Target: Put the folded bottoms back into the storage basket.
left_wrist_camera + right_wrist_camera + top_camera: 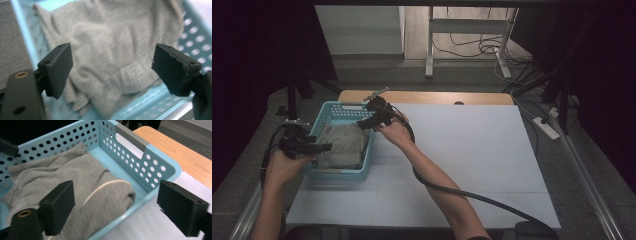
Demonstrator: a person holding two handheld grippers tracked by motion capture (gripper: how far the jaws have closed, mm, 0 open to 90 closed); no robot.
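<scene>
Grey garment (341, 145) lies bunched in the blue basket (343, 173) on the table's (472, 165) left side — my left gripper (323, 147) and right gripper (363, 124) both spread, hovering over it, holding nothing.

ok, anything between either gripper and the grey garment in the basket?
Nothing visible. The folded grey knit garment lies uncovered in the light-blue perforated plastic basket; left gripper and right gripper both hang over it, jaws open.
</scene>
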